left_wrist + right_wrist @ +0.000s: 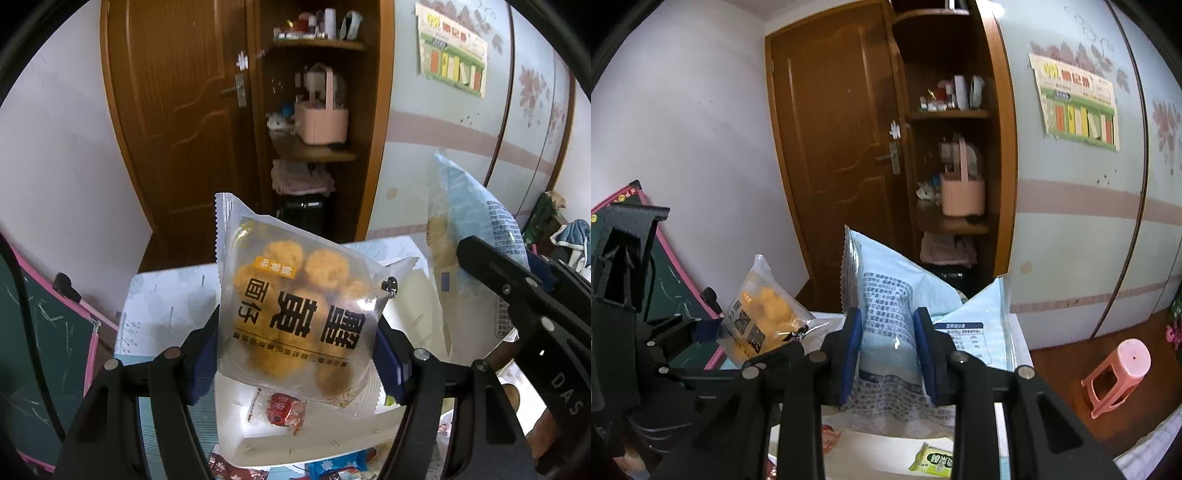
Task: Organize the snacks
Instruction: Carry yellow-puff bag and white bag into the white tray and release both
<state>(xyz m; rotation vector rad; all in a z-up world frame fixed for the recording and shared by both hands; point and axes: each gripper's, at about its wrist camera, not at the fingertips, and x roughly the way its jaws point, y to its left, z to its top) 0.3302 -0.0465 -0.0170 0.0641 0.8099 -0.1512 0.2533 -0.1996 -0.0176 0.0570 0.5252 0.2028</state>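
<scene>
My left gripper is shut on a clear bag of yellow puffed snacks with black lettering, held above a white tray. That bag also shows at the left of the right wrist view. My right gripper is shut on a light blue snack bag and holds it up over the same tray. The blue bag and right gripper show at the right of the left wrist view. A small red packet and a green packet lie in the tray.
The tray stands on a small white table with several loose packets at its near edge. A chalkboard leans at the left. A wooden door and open shelves stand behind. A pink stool stands on the floor at the right.
</scene>
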